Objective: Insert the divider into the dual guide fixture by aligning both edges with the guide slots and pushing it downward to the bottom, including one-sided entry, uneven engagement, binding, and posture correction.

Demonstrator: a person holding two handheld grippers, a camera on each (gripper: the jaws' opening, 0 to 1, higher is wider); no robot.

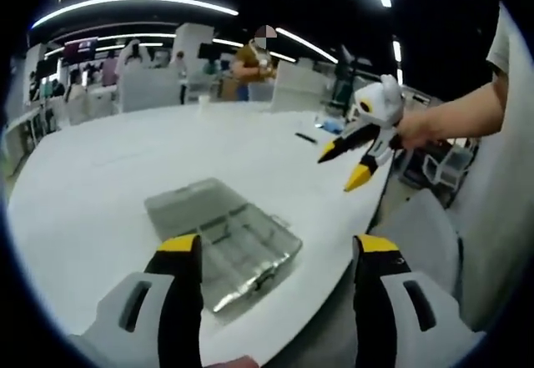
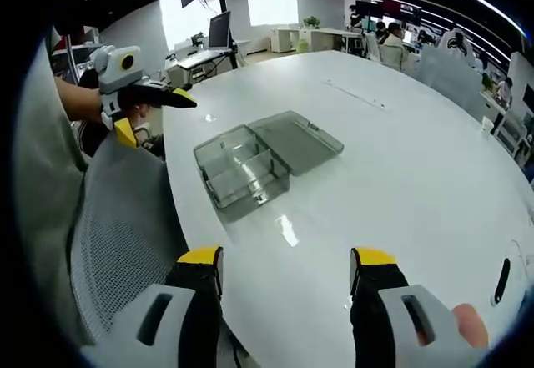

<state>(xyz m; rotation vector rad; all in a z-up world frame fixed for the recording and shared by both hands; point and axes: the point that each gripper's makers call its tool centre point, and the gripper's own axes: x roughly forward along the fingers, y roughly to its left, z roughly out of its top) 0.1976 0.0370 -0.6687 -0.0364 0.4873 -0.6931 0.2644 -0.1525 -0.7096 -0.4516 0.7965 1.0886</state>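
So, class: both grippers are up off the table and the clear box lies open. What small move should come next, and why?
Probably bring one gripper down toward the clear box. Both the left gripper and right gripper are open, hold nothing and hover apart from it. Its lid lies flat beside it on the table. No loose divider can be made out yet.

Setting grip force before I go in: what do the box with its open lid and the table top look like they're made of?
The box looks like clear, slightly smoky hard plastic: the table shows through its walls and its open lid, and edges catch glints. The table looks like smooth white laminate or painted board with a semi-gloss finish, since ceiling lights reflect softly off it. Both are judged by look alone.
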